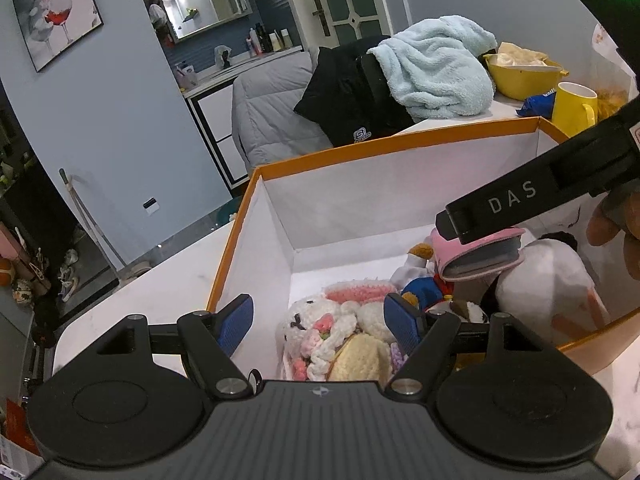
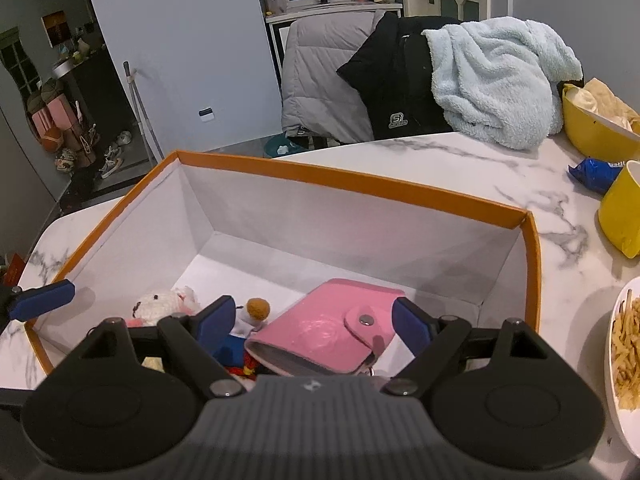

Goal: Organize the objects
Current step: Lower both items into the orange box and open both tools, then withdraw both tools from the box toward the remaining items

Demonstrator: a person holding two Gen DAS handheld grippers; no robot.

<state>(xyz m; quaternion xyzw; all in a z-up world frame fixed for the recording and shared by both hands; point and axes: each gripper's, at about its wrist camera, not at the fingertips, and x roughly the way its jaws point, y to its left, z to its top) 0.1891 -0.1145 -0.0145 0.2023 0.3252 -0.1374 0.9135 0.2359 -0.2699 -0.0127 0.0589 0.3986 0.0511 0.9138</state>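
An orange-rimmed white box [image 1: 360, 148] [image 2: 340, 182] stands on the marble table. Inside lie a crocheted white-and-pink bunny [image 1: 332, 336] [image 2: 164, 304], a small doll in blue [image 1: 420, 288], a white plush [image 1: 548, 280] and a pink snap wallet [image 1: 480, 256] [image 2: 320, 328]. My left gripper [image 1: 320, 324] hovers open over the box's near left corner, above the bunny and touching nothing. My right gripper [image 2: 314, 324] stands open over the wallet, which rests tilted on the toys between the pads, with a gap at the left pad. Its black finger [image 1: 500, 204] lies just above the wallet.
To the right of the box are a yellow mug [image 2: 624, 216], a blue snack packet [image 2: 592, 176], a yellow bowl [image 2: 592, 128] and a plate of fries [image 2: 624, 352]. A light blue towel [image 2: 500, 92] and a black jacket [image 2: 384, 80] sit behind. A hand [image 1: 616, 232] grips the right tool.
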